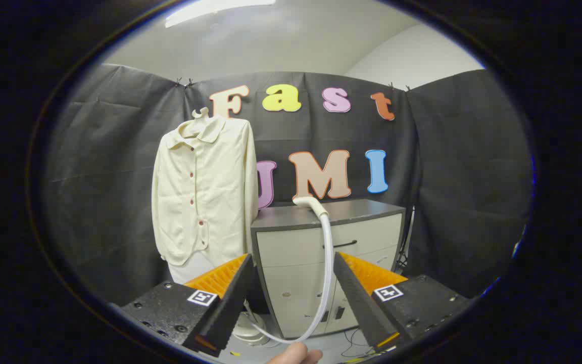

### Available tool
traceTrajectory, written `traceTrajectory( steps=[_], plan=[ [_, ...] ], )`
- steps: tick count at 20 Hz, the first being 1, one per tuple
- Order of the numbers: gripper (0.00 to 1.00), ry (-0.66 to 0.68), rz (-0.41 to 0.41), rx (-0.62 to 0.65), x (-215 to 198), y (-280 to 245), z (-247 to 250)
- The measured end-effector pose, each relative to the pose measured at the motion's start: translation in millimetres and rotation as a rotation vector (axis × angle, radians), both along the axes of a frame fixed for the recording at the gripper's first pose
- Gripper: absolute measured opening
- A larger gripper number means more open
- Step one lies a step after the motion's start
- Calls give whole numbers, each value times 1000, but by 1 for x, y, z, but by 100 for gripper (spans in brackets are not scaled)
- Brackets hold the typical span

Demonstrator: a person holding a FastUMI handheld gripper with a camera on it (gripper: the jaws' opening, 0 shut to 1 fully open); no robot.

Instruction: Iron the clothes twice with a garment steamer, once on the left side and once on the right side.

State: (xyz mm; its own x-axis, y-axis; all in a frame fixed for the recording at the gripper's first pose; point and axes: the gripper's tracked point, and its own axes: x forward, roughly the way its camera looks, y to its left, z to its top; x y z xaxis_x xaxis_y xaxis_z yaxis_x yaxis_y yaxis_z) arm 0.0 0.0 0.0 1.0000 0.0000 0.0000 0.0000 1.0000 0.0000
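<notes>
**Ana:** Gripper view, and we're looking straight across the booth. The gripper [291,290] is wide open, nothing between its fingers, nothing in its hold.

**Ben:** Where's the shirt, Ana?

**Ana:** The cream button-up shirt [201,189] hangs on a hanger [201,113] against the wall cloth, beyond the fingers and off toward the left one. It faces front and hangs flat, so both halves of the front are open to a pass of steam.

**Ben:** And the steamer?

**Ana:** Its white steamer head [308,202] lies on top of the grey cabinet [372,237], just beside the shirt. The white hose [325,273] drops down the cabinet front between the two fingers and curls back along the floor toward a pale round base [250,331], mostly hidden behind the left finger. I'd judge that's the steamer body.

**Ben:** So it's parked on the cabinet for easy reach?

**Ana:** Looks that way to me: the head is up at working height and near the garment. The open fingers frame the hose, well short of the head.

**Ben:** Anything else?

**Ana:** A fingertip [295,355] shows at the bottom, below the hose loop. Cables lie on the floor by the cabinet's foot.

**Ben:** Progress?

**Ana:** By my reading, ironing not yet begun. Steamer head needs picking up first.
</notes>
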Motion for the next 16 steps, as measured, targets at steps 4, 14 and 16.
traceTrajectory(
  steps=[4,14,16],
  plan=[
    [97,-17,-17,24,2,-4,-13],
    [97,8,-70,23,19,-21,-53],
    [97,29,-78,23,23,-24,-62]
  ],
)
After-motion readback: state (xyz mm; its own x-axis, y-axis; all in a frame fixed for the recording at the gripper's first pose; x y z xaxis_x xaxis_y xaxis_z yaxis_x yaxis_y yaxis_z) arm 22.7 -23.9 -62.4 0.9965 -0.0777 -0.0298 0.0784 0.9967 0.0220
